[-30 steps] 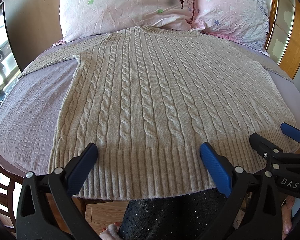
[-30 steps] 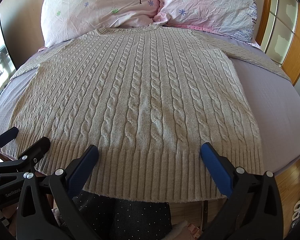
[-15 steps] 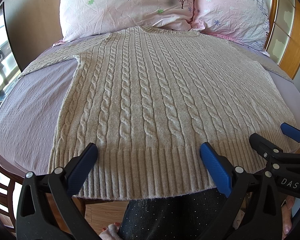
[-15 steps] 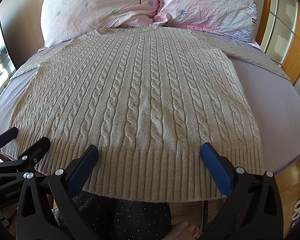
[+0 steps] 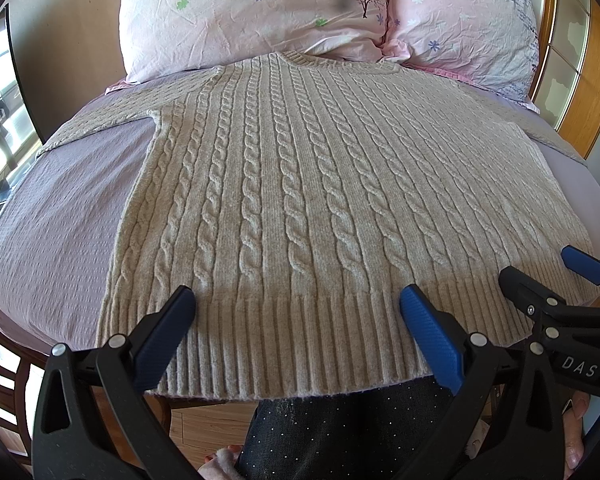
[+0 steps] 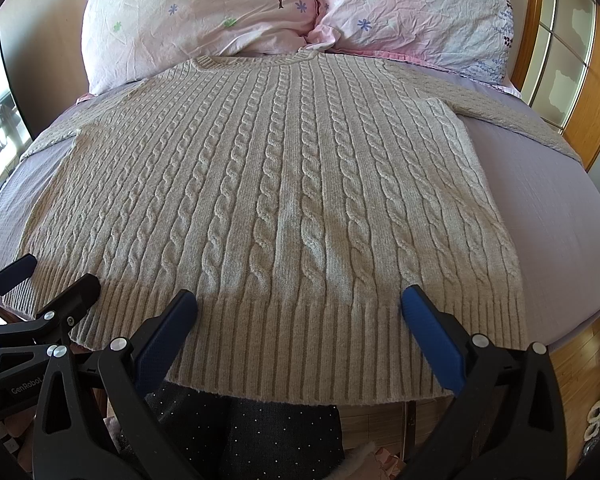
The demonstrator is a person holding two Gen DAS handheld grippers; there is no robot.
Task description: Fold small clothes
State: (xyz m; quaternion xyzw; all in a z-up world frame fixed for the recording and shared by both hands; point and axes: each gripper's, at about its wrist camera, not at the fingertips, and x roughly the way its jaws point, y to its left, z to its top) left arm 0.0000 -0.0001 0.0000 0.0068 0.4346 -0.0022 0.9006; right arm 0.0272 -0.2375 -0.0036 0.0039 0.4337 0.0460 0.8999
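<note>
**Cable-knit sweater spread flat on the bed**

A beige sweater (image 5: 300, 184) of thick cable knit with a ribbed hem lies flat on the lilac, finely textured bedsheet (image 5: 60, 216), its neckline touching two crinkled pink pillows (image 5: 252, 12). The left gripper (image 5: 296, 316) and right gripper (image 6: 298, 316) hover over the hem, jaws spread wide, holding nothing. Whether the blue pads (image 6: 432, 340) touch the knit is unclear.
</note>
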